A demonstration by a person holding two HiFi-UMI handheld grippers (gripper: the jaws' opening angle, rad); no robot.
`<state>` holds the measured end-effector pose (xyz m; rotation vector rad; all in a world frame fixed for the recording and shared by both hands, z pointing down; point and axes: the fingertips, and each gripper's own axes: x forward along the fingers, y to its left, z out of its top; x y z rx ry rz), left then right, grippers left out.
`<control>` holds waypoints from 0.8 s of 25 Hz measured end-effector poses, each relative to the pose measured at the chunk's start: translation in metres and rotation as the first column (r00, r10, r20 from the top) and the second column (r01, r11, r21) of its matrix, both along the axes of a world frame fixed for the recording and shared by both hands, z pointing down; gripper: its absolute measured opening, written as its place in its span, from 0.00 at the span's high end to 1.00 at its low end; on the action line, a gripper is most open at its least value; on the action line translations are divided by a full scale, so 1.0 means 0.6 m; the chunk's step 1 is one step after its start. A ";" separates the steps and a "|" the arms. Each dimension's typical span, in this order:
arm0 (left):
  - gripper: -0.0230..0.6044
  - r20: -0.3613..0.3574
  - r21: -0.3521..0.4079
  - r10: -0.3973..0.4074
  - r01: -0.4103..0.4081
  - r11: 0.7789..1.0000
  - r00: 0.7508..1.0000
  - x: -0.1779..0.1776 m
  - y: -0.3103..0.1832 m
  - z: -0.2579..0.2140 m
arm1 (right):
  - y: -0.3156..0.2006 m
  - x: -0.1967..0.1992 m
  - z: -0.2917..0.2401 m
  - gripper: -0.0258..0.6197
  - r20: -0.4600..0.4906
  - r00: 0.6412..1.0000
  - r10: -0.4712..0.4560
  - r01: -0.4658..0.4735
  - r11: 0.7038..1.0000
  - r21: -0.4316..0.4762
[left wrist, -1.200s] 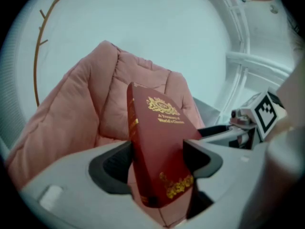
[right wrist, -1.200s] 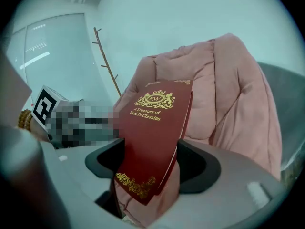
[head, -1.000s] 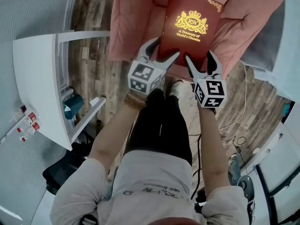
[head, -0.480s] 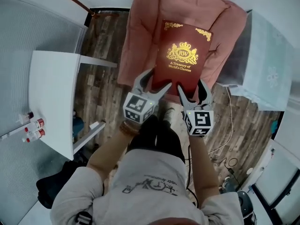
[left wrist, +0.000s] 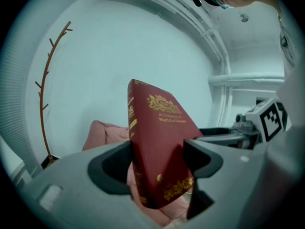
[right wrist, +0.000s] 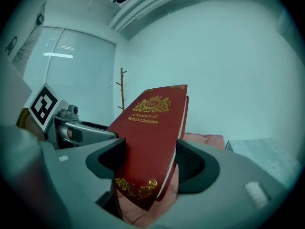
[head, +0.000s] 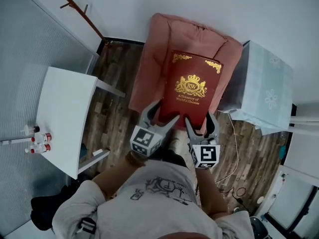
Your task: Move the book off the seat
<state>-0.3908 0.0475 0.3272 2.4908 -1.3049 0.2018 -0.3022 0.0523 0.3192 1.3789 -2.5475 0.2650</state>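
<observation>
A dark red hardcover book (head: 190,86) with gold lettering is held up above the pink armchair (head: 154,59), clear of its seat. My left gripper (head: 164,112) is shut on the book's near left corner, on the spine side. My right gripper (head: 201,119) is shut on the near right corner, on the page-edge side. In the left gripper view the book (left wrist: 159,142) stands up between the two jaws of my left gripper (left wrist: 157,162). Likewise, in the right gripper view, the book (right wrist: 150,128) sits pinched in my right gripper (right wrist: 151,163), with the armchair (right wrist: 202,138) behind it.
A white table (head: 65,108) stands to the left with small red-capped bottles (head: 39,138) near its edge. A side table under a pale cloth (head: 264,88) sits right of the armchair. A wooden coat rack (head: 75,6) leans at the back wall. Cables (head: 234,153) lie on the wood floor.
Both grippers have stayed shut on the book and raised it off the seat toward me. The view has pulled back, so the whole armchair and both tables now show.
</observation>
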 end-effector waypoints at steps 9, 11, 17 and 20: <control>0.42 -0.020 0.092 0.006 -0.004 0.996 1.000 -0.007 0.101 -0.116 | 0.103 -0.007 -0.121 0.44 -0.008 1.000 0.001 -0.001 0.995 0.095; 0.42 -0.022 0.107 0.013 -0.010 0.994 1.000 -0.009 0.114 -0.130 | 0.117 -0.009 -0.134 0.44 -0.011 1.000 0.003 -0.001 0.993 0.120; 0.42 -0.019 0.148 0.082 -0.079 0.986 0.996 -0.002 0.126 -0.146 | 0.141 -0.003 -0.150 0.44 -0.010 0.997 0.082 -0.080 0.989 0.127; 0.42 -0.031 0.146 0.147 -0.141 0.979 0.989 0.021 0.134 -0.147 | 0.154 0.014 -0.154 0.44 0.031 0.988 0.148 -0.151 0.974 0.169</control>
